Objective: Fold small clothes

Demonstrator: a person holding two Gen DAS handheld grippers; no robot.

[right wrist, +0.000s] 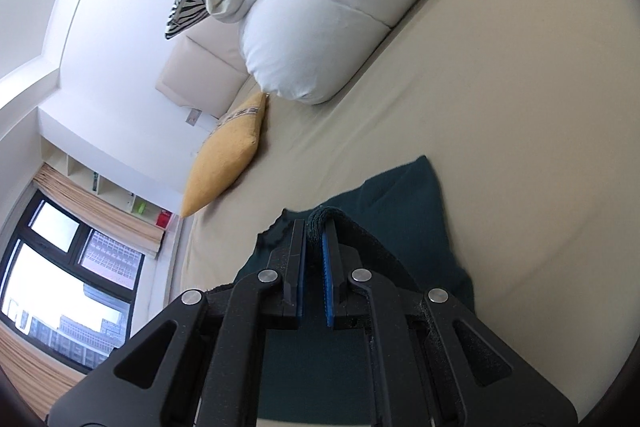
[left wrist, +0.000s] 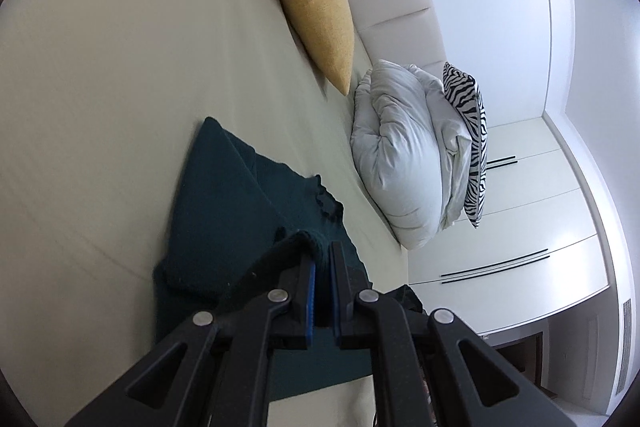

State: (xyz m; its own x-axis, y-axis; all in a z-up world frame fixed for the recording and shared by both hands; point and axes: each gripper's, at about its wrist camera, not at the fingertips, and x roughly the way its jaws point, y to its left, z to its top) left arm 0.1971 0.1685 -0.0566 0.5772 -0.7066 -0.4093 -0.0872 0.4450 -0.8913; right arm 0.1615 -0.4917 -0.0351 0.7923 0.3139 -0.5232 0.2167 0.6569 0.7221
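Left wrist view
Left gripper (left wrist: 323, 251): fingers clamped on a knit edge of the dark green garment (left wrist: 224, 187).
Garment: draped on the cream bed (left wrist: 120, 67), trailing toward 11 o'clock.
Yellow cushion (left wrist: 312, 7): 12 o'clock.
White duvet (left wrist: 404, 155): 2 o'clock.

Right wrist view
Right gripper (right wrist: 316, 227): fingers clamped on a folded garment (right wrist: 404, 203) edge.
Garment: spread toward 1 o'clock on the bed (right wrist: 500, 107).

Bare bed sheet (left wrist: 120, 87) lies open; yellow cushion (left wrist: 316, 7) and folded duvet (left wrist: 404, 155) block the headboard side.

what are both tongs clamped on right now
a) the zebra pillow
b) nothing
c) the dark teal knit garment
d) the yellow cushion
c: the left tongs and right tongs each pinch an edge of the dark teal knit garment between their blue pads.
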